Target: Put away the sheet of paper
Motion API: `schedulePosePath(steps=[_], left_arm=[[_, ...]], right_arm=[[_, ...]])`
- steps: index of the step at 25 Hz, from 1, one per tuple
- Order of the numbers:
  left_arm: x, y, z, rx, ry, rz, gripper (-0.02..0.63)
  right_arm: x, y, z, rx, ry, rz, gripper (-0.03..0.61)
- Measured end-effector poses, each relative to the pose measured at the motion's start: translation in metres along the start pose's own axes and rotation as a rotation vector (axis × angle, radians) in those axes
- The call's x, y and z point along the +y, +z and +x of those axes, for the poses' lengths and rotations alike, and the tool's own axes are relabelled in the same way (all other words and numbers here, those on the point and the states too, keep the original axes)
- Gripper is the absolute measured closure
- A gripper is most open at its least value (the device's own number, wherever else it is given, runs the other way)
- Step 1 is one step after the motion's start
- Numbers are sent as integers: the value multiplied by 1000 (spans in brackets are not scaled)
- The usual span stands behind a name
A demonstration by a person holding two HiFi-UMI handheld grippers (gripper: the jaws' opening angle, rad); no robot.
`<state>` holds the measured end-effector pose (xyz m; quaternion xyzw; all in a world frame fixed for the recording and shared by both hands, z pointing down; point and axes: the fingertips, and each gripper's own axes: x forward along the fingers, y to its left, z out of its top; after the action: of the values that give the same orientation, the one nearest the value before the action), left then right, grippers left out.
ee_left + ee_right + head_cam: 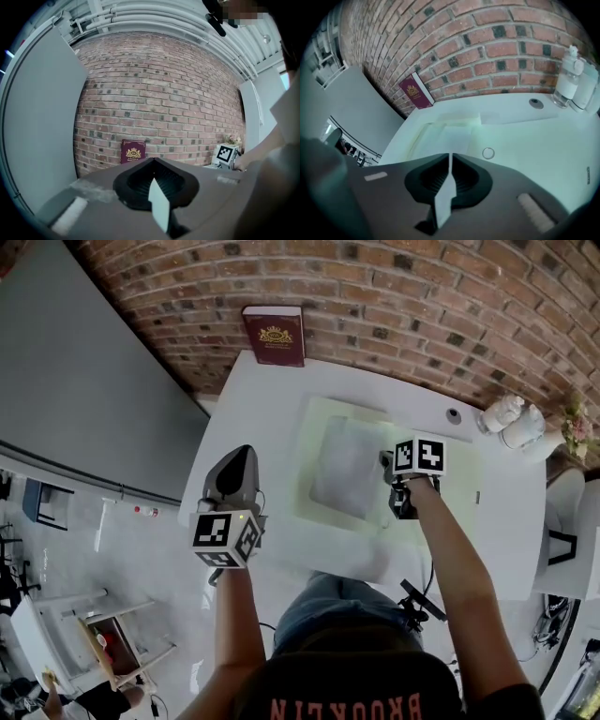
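A pale sheet of paper (345, 465) lies flat on a light green folder (323, 413) in the middle of the white table (506, 521). My right gripper (386, 467) hangs over the sheet's right edge, pointing steeply down. In the right gripper view its jaws (449, 173) stand together, and the sheet (452, 136) lies flat on the folder (419, 136) ahead of them. My left gripper (240, 454) is at the table's left edge, away from the folder. It points nearly level at the brick wall, its jaws (154, 187) together and holding nothing.
A dark red book (275, 334) leans against the brick wall at the table's back. Two white bottles (511, 418) stand at the back right beside a round cable hole (455, 414). A small ring (488, 153) lies right of the folder. The floor drops away left of the table.
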<state>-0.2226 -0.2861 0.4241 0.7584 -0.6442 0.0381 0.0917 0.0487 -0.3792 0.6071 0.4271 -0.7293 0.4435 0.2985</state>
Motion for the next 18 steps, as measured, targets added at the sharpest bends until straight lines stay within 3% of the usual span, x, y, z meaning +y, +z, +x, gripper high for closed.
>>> schedulePosePath(steps=[1,6,10,18], left_arm=[[-2,3,0,-7,-1,2,617],[-11,17,1,-43,-9,7,617],[-25,36,8,-81,-40,27,617],[-60,66,21,-143,-105,60,617]], right_arm=[[0,3,-6,-26,3,1,575],[14,14,-40,-151,77,-87,575],[20,33,-84,-309,61,-194,575],[22,67,-183,-601,13,-279,577]])
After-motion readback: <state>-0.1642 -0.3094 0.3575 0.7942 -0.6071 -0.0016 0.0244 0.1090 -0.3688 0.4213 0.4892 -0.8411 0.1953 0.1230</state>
